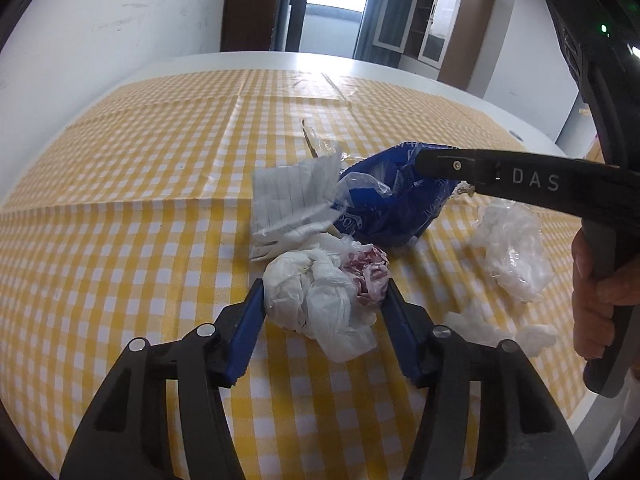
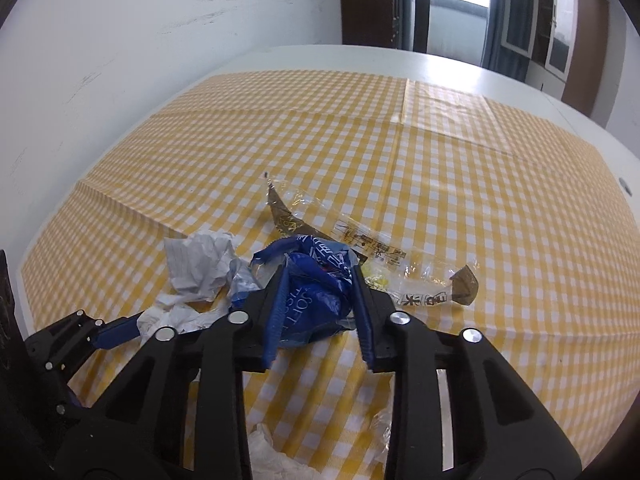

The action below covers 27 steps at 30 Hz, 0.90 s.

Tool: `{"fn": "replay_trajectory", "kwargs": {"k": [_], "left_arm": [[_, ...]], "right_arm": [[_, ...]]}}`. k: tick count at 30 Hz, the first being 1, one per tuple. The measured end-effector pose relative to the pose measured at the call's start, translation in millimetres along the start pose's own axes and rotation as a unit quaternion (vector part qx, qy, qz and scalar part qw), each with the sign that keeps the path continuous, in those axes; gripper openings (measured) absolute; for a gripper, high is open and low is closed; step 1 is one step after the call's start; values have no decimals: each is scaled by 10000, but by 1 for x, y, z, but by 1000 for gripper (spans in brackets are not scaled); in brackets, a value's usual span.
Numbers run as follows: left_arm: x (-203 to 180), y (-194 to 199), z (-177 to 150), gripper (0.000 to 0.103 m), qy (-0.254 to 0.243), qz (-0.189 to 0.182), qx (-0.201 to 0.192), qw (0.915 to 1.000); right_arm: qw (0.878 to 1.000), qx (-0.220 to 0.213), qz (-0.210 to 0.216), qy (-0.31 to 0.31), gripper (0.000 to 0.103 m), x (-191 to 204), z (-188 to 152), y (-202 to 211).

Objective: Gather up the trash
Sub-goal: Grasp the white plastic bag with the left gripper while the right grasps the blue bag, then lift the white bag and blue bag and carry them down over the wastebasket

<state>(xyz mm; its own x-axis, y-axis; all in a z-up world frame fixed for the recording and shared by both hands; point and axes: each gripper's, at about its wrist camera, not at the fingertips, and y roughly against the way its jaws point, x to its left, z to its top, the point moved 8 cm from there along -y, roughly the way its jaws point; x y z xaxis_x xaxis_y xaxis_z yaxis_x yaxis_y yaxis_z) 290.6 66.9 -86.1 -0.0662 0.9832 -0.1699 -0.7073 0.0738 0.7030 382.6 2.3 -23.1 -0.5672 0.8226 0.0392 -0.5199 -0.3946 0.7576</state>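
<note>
Blue wrapper (image 2: 316, 300) pinched by down-tilted right gripper (image 2: 318, 280); left gripper (image 1: 324, 288) clamps white wad (image 1: 316, 300).

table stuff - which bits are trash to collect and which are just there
Trash to collect:
white plastic wad
blue wrapper
crumpled lined paper
clear printed wrapper
clear plastic scrap

Just there:
checked tablecloth
white table
cabinet

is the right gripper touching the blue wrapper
Touching: in the right wrist view the right gripper has both pads pressed against the crumpled blue wrapper.
</note>
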Motion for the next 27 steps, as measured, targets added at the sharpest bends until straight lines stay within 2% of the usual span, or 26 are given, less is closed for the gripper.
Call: {"fn": "replay_trajectory", "kwargs": {"k": [10, 23, 27], "left_arm": [[4, 49, -16, 57, 217, -204, -392, 9988], [7, 101, -41, 56, 461, -320, -767, 9955], [3, 114, -49, 56, 385, -281, -881, 9950]], "right_arm": [[9985, -514, -126, 126, 26, 9, -4, 52], [9946, -1012, -106, 216, 26, 21, -38, 120], [9933, -1128, -65, 256, 26, 28, -51, 140]]}}
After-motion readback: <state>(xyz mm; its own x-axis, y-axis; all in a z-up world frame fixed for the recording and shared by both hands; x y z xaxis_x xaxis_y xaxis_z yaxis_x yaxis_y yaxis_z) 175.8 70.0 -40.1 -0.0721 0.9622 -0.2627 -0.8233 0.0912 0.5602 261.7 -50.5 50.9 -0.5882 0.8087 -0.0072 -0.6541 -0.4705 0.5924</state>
